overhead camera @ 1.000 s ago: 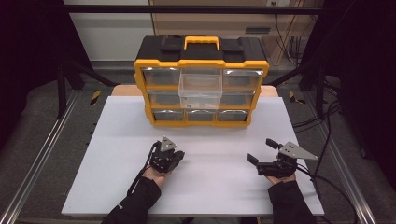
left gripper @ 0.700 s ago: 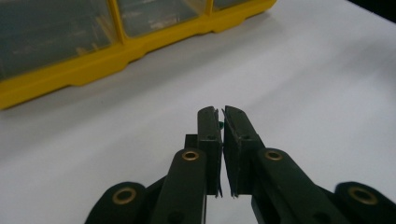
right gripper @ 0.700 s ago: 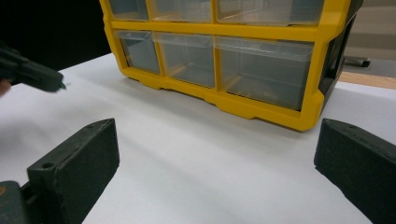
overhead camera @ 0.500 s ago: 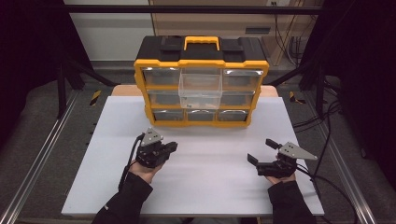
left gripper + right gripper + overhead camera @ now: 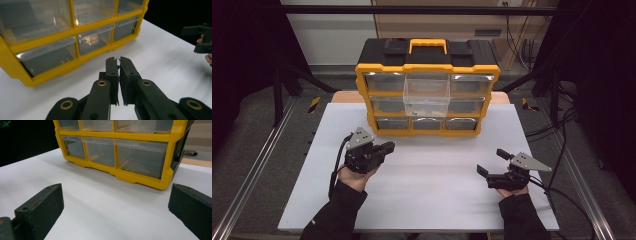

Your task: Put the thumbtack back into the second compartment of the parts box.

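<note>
My left gripper (image 5: 388, 146) is pressed together on a tiny green bit (image 5: 117, 66), lifted toward the pulled-out drawer (image 5: 427, 93) ahead. Right gripper (image 5: 493, 162) rests spread, w/ nothing between.

Bare white table (image 5: 432, 185) lies open between left gripper (image 5: 388, 147) and right gripper (image 5: 492, 162). Yellow drawer organizer (image 5: 428, 87) blocks the far centre; its pulled-out clear middle drawer (image 5: 427, 92) juts nearward. Narrow passable strips left and right of it.
</note>
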Motion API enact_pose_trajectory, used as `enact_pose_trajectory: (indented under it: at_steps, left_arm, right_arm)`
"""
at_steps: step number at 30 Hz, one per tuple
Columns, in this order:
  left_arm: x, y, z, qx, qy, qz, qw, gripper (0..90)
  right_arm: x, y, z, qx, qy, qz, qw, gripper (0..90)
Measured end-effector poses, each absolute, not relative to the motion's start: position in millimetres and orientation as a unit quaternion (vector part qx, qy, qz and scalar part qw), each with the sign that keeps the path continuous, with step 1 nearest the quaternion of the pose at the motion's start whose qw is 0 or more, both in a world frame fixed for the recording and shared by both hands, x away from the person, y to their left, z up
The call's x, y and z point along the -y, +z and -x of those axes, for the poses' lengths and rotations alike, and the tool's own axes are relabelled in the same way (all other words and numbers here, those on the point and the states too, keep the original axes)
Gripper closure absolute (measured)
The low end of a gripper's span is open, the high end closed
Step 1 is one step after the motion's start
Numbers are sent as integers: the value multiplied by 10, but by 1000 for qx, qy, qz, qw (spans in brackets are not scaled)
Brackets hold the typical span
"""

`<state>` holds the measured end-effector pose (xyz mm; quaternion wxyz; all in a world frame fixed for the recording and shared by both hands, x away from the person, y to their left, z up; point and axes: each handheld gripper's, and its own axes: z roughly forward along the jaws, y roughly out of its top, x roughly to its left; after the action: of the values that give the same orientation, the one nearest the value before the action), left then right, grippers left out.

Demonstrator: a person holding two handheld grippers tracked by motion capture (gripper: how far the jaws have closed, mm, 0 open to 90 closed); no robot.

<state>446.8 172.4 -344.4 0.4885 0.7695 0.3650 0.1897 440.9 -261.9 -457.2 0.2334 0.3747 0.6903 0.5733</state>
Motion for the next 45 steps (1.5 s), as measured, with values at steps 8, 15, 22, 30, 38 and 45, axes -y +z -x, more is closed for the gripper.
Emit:
enact_pose_trajectory:
  at_steps: [8,15,22,30,38,45]
  left_arm:
    - [-1679,-3064,-4440,-343,213,-763,505,850]
    - [-1614,-2749,-4446,-327,223,-759,517,850]
    - [-1535,-2576,-4454,-316,234,-757,523,850]
    - [-1448,-2376,-4526,-309,240,-749,535,850]
    - [-1322,-2215,-4682,-302,241,-748,540,850]
    - [-1205,-2156,-4868,-301,242,-754,531,849]
  right_arm:
    - [2619,-4572,-4409,-690,573,-375,234,4]
    - [2617,-4574,-4409,-691,572,-375,233,4]
    - [2621,-4572,-4409,-691,573,-374,233,4]
    - [2619,-4574,-4412,-691,573,-374,233,4]
    - [2621,-4572,-4411,-691,572,-374,233,4]
    - [2621,-4573,-4411,-692,572,-374,232,4]
